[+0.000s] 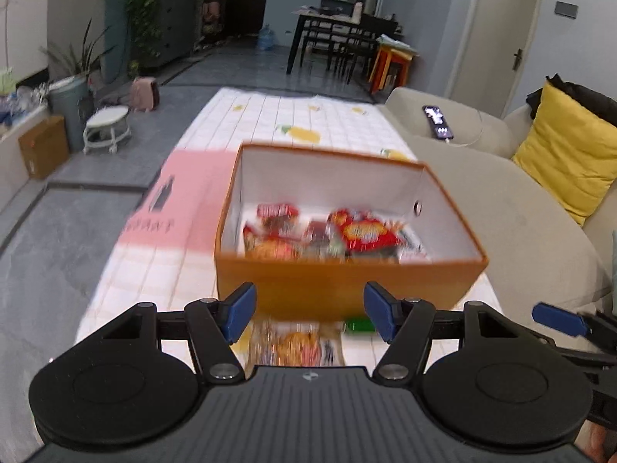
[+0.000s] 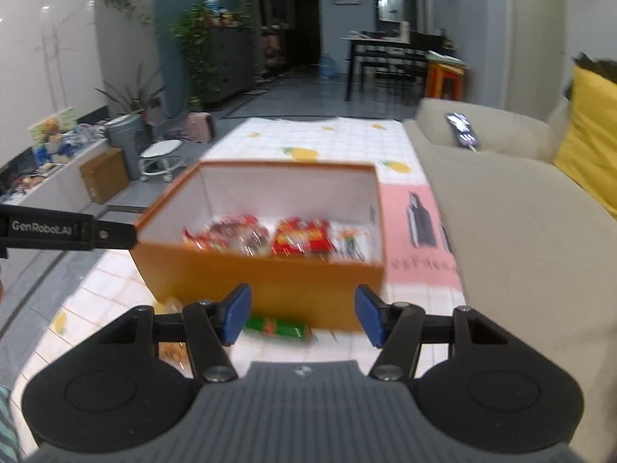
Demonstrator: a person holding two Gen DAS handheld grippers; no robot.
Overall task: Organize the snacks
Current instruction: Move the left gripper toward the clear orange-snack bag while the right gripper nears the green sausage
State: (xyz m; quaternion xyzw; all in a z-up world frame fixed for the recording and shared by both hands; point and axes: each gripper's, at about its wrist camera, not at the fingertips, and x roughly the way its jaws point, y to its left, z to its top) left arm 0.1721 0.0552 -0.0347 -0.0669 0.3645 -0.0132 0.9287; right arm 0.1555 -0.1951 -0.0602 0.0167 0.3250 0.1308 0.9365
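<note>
Box: the orange box (image 1: 347, 281) stands on the tiled-pattern surface (image 1: 270, 123), open at the top, with several red snack packets (image 1: 362, 231) already lying on its floor.
Loose snacks: a clear packet of orange snacks (image 1: 297, 343) lies on the surface just in front of the box, under my left fingers (image 1: 310, 310); a green packet (image 2: 277, 328) lies beside it, near the box's front wall and below my right fingers (image 2: 302, 314).
Finger state: both pairs are released and spread wide, holding nothing.
Step in hand: I judge it to be picking up the two remaining packets, one per hand.
Method: I should lower each pair straight down so the packet sits between the pads, then close across its narrow side.
Caution: the box wall is close behind both packets; I should keep the far pads clear of it.
Placement: lift above the rim before moving forward, and release over a bare part of the box floor.
Image quality: both views are blurred, so the packet labels cannot be read.
</note>
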